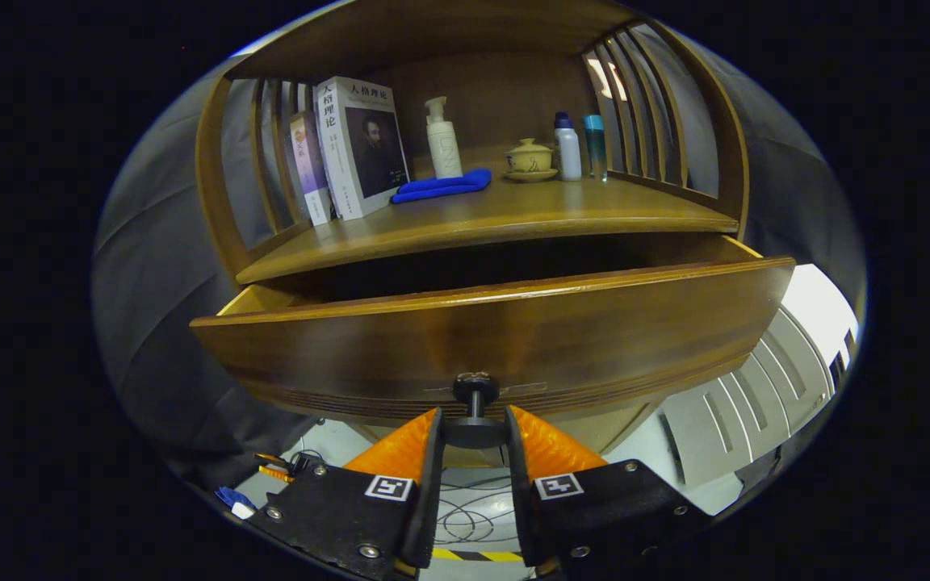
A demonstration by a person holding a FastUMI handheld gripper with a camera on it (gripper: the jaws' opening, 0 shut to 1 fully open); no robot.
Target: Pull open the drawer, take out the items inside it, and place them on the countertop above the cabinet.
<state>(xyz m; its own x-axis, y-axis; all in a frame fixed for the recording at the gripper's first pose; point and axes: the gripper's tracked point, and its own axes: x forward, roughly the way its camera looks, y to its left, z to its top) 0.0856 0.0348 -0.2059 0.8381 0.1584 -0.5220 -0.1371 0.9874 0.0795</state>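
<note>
The wooden drawer (513,331) stands pulled out from under the countertop (529,216). Its inside is a dark gap behind the front panel, and I cannot make out what lies in it. A dark round knob (475,432) sticks out from the lower middle of the drawer front. My gripper (473,432) is shut on this knob, one finger pressing on each side of its disc.
On the countertop stand two books (356,149) at the left, a white pump bottle (442,139), a folded blue cloth (441,186), a lidded tea cup on a saucer (529,159) and two small bottles (580,147). Slatted wooden sides close the shelf in. Cables lie on the floor below.
</note>
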